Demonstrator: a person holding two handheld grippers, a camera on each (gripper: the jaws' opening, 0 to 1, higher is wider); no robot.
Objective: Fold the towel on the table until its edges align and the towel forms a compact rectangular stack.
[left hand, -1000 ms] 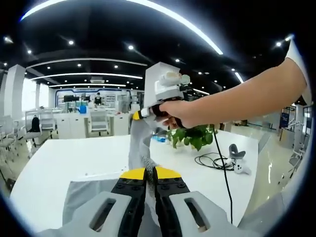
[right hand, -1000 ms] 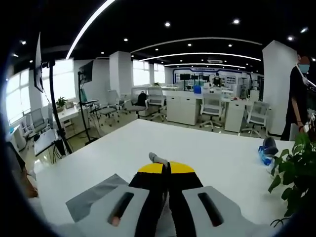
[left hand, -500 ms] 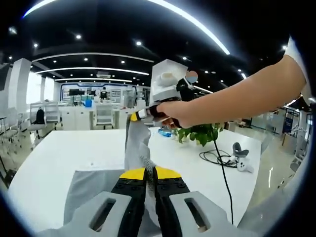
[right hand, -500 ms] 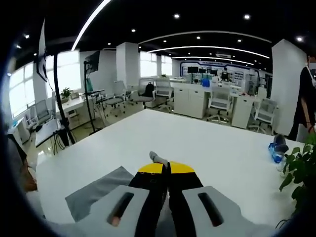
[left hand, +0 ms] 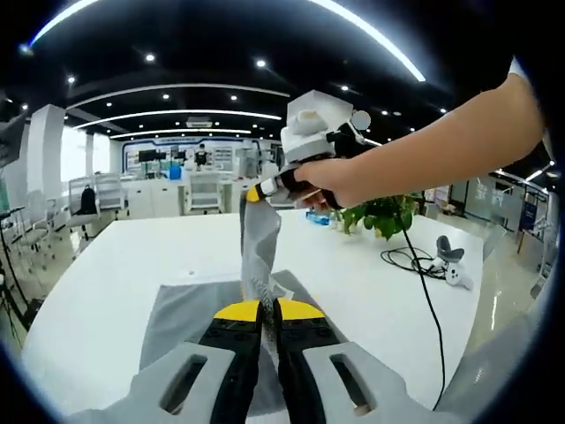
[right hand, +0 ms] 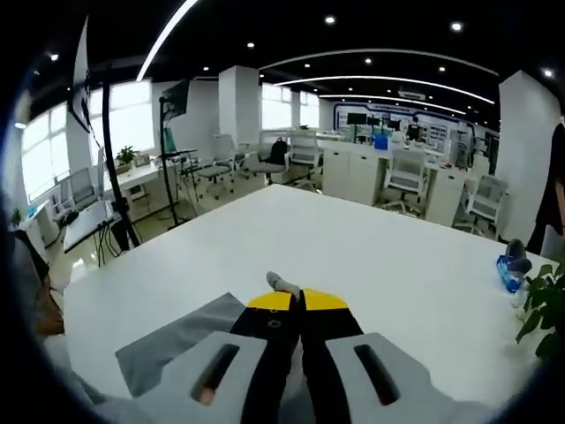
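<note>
The grey towel (left hand: 189, 311) lies partly spread on the white table (left hand: 106, 265). One strip of it rises taut from my left gripper (left hand: 267, 307), which is shut on the cloth, up to my right gripper (left hand: 257, 193), held in a hand above and beyond. In the right gripper view, my right gripper (right hand: 297, 299) is shut on a towel corner that pokes out past its yellow tips. More of the towel (right hand: 172, 343) hangs down to the table (right hand: 353, 252) at lower left.
A potted plant (left hand: 385, 215), a black cable with a white controller (left hand: 448, 265) and a blue bottle (right hand: 509, 270) sit at the table's far right. A tripod stand (right hand: 110, 177) and office chairs stand beyond the left edge. A person (right hand: 554, 190) stands at the right.
Both views have shifted. The raised strip between the grippers now runs straighter, and more of the towel shows spread flat on the table below. Both grippers stay shut on the cloth.
</note>
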